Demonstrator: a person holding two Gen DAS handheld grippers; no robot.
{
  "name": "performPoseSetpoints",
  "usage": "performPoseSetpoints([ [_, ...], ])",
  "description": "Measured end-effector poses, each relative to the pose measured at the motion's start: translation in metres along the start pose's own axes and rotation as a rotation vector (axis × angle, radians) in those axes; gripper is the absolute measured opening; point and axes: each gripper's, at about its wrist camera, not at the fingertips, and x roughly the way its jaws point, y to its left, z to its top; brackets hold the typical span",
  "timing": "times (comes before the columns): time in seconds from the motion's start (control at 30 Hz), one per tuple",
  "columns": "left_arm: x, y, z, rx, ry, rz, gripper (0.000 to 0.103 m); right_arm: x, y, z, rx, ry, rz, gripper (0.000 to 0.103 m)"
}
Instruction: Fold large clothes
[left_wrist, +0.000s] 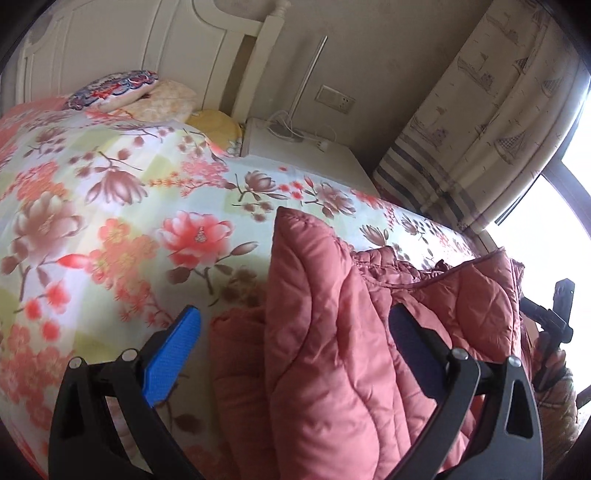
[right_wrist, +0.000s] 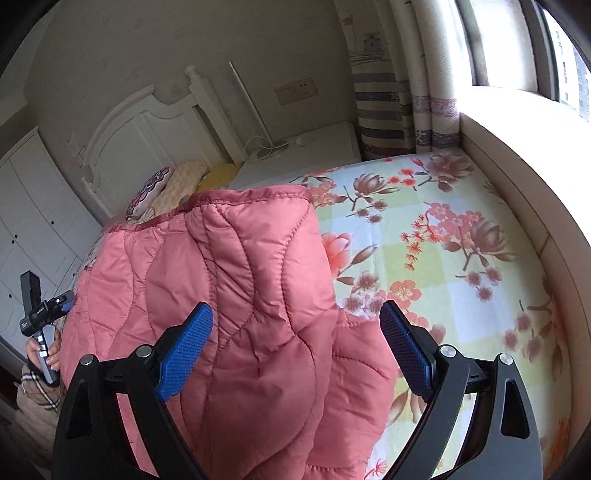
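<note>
A pink quilted jacket (left_wrist: 332, 325) lies bunched on the flower-print bed sheet (left_wrist: 110, 206). In the left wrist view my left gripper (left_wrist: 293, 328) is open, its blue pads on either side of a raised fold of the jacket. In the right wrist view the jacket (right_wrist: 229, 295) fills the middle and my right gripper (right_wrist: 295, 325) is open around it, the right pad over the sheet (right_wrist: 461, 258). The other gripper's handle shows at the edge of each view, in the left wrist view (left_wrist: 554, 317) and in the right wrist view (right_wrist: 40, 314), held by a hand.
Pillows (left_wrist: 129, 92) lie at the white headboard (left_wrist: 147, 44). A white bedside table (left_wrist: 295, 147) with a lamp pole and cable stands by the bed. A striped curtain (right_wrist: 388, 103) and a window ledge (right_wrist: 535, 177) run along the bed's far side. A white wardrobe (right_wrist: 29, 221) stands at left.
</note>
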Motion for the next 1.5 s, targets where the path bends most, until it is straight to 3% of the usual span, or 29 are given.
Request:
performPoseSetpoints([
  [0.1, 0.011, 0.002, 0.006, -0.013, 0.044, -0.05, 0.099, 0.017, 0.002, 0.011, -0.033, 0.036, 0.04, 0.088],
  [0.13, 0.012, 0.002, 0.006, -0.015, 0.046, -0.063, 0.086, 0.023, 0.004, 0.013, -0.046, 0.051, 0.059, 0.088],
  [0.17, 0.01, 0.002, 0.005, -0.013, 0.04, -0.085, 0.06, 0.026, 0.006, 0.014, -0.064, 0.058, 0.073, 0.076],
  [0.2, 0.004, 0.0, 0.003, -0.023, 0.044, -0.105, 0.004, 0.026, 0.011, 0.013, -0.101, 0.047, 0.071, 0.03],
  [0.23, -0.006, -0.003, 0.002, -0.031, 0.018, -0.124, 0.005, 0.02, 0.018, 0.012, -0.134, 0.022, 0.061, 0.012],
  [0.3, -0.057, -0.025, -0.007, 0.057, -0.133, -0.174, 0.005, -0.017, 0.034, 0.003, -0.178, -0.109, 0.056, 0.012],
  [0.37, -0.088, -0.039, -0.018, 0.11, -0.193, -0.165, 0.005, -0.062, 0.05, -0.013, -0.234, -0.201, 0.078, 0.012],
  [0.5, -0.092, -0.036, -0.03, 0.114, -0.169, -0.155, 0.005, -0.115, 0.052, -0.043, -0.239, -0.254, 0.034, 0.012],
  [0.63, -0.072, -0.026, 0.0, 0.057, -0.164, -0.163, 0.005, -0.121, 0.033, -0.03, -0.157, -0.254, 0.033, 0.012],
  [0.7, -0.066, -0.033, 0.021, 0.054, -0.178, -0.165, 0.005, -0.115, 0.036, -0.005, -0.149, -0.27, 0.015, 0.012],
  [0.77, -0.048, -0.041, 0.043, 0.076, -0.145, -0.093, 0.006, -0.104, 0.041, 0.018, -0.138, -0.262, -0.005, 0.012],
  [0.9, 0.039, -0.02, 0.049, 0.016, 0.026, 0.061, 0.006, -0.026, 0.018, 0.054, -0.023, -0.094, -0.1, 0.012],
  [1.0, 0.082, 0.0, 0.026, -0.002, 0.072, 0.126, 0.009, 0.048, -0.014, 0.039, 0.034, 0.063, -0.19, 0.012],
  [1.03, 0.085, 0.006, 0.021, -0.021, 0.067, 0.115, 0.012, 0.064, -0.024, 0.03, 0.069, 0.095, -0.181, 0.012],
  [1.1, 0.077, 0.017, 0.021, -0.075, 0.023, 0.093, 0.021, 0.065, -0.038, 0.016, 0.133, 0.058, -0.106, 0.013],
  [1.17, 0.063, 0.02, 0.025, -0.083, -0.021, 0.213, 0.073, 0.051, -0.045, 0.016, 0.167, 0.025, -0.063, 0.019],
  [1.2, 0.052, 0.019, 0.027, -0.085, -0.063, 0.296, 0.08, 0.045, -0.045, 0.018, 0.167, 0.026, -0.066, 0.039],
  [1.23, 0.037, 0.017, 0.029, -0.089, -0.125, 0.356, 0.083, 0.037, -0.043, 0.021, 0.157, 0.038, -0.099, 0.074],
  [1.27, 0.017, 0.009, 0.029, -0.083, -0.199, 0.38, 0.087, 0.027, -0.039, 0.025, 0.146, 0.035, -0.135, 0.088],
  [1.33, -0.013, -0.014, 0.032, -0.041, -0.287, 0.352, 0.098, -0.004, -0.021, 0.031, 0.105, -0.066, -0.147, 0.093],
  [1.4, -0.028, -0.052, 0.031, 0.062, -0.341, 0.308, 0.101, -0.03, 0.009, 0.037, 0.029, -0.14, -0.074, 0.093],
  [1.5, -0.004, -0.115, 0.028, 0.264, -0.274, 0.306, 0.101, -0.032, 0.066, 0.046, -0.091, -0.163, -0.029, 0.093],
])
